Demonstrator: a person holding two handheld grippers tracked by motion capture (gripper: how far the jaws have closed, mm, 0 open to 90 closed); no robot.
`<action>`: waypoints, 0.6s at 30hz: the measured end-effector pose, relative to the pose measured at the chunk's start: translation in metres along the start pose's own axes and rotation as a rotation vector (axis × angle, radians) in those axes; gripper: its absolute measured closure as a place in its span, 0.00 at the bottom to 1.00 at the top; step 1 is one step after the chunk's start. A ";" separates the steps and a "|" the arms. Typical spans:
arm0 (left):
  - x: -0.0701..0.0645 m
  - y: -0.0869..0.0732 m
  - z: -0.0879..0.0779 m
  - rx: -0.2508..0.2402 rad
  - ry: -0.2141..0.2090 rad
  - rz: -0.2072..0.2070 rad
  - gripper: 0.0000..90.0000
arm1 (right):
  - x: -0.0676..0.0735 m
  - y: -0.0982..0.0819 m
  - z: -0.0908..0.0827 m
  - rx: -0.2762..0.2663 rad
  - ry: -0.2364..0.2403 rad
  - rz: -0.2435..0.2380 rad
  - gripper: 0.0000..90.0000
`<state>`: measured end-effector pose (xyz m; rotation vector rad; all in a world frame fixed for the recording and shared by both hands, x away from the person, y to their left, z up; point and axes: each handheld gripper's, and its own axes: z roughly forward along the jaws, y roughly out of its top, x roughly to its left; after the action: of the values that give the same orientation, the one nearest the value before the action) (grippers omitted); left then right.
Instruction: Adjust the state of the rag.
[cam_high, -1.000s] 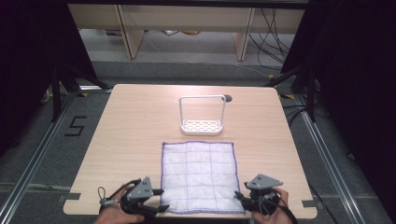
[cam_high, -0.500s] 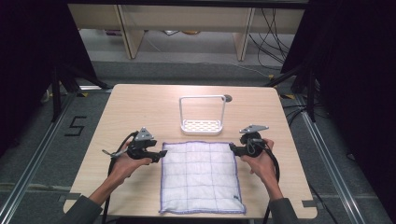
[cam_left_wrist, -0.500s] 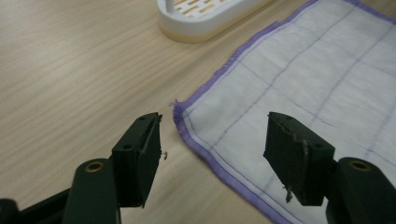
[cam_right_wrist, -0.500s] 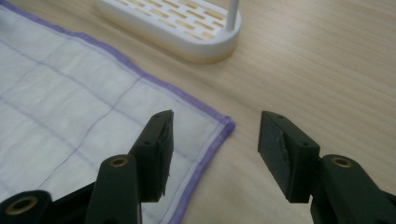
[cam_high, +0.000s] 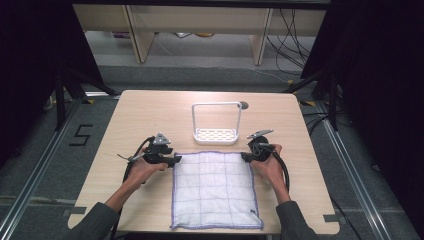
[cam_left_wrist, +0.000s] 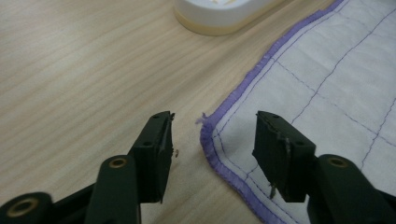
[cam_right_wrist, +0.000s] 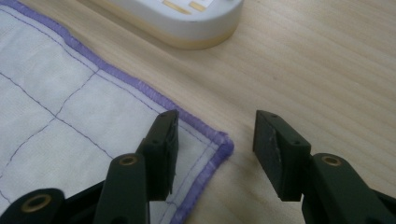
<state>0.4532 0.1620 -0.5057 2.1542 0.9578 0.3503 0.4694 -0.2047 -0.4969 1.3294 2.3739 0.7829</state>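
cloth: white quilted cloth (cam_high: 215, 189) w/ purple stitched edge & grid lines, laid flat on near half of bench, centred betw. the two hands; far edge just short of the white rack.
cloth far-left corner: seen in left gripper view (cam_left_wrist: 205, 122), lying flat betw. the jaws, not pinched.
cloth far-right corner: seen in right gripper view (cam_right_wrist: 223, 140), flat on bench, betw. the jaws, not pinched.
left hand-held gripper (cam_high: 172, 160): held at far-left corner of cloth; jaws abt half open, have just been closing; corner straddled, pads not pressed on it; nothing gripped.
right hand-held gripper (cam_high: 247, 157): held at far-right corner; jaws abt half open, have just been closing; one jaw over cloth, other over bare wood; nothing gripped.
rack: small white rack (cam_high: 216, 135) w/ perforated base & tall wire hoop, set mid-bench just beyond cloth.
bench: light wood bench (cam_high: 150, 115).
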 end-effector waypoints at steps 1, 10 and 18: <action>0.001 0.000 0.001 -0.003 0.002 0.006 0.56 | -0.001 0.000 0.001 -0.005 0.005 0.000 0.58; -0.003 -0.001 0.008 -0.010 -0.031 0.053 0.94 | 0.003 -0.001 0.001 -0.007 0.064 0.018 0.81; -0.004 0.006 -0.004 -0.051 -0.016 0.088 0.97 | 0.003 0.002 -0.007 -0.033 0.069 -0.052 0.98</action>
<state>0.4512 0.1582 -0.4989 2.1538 0.8377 0.3957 0.4658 -0.2031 -0.4900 1.2417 2.4268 0.8622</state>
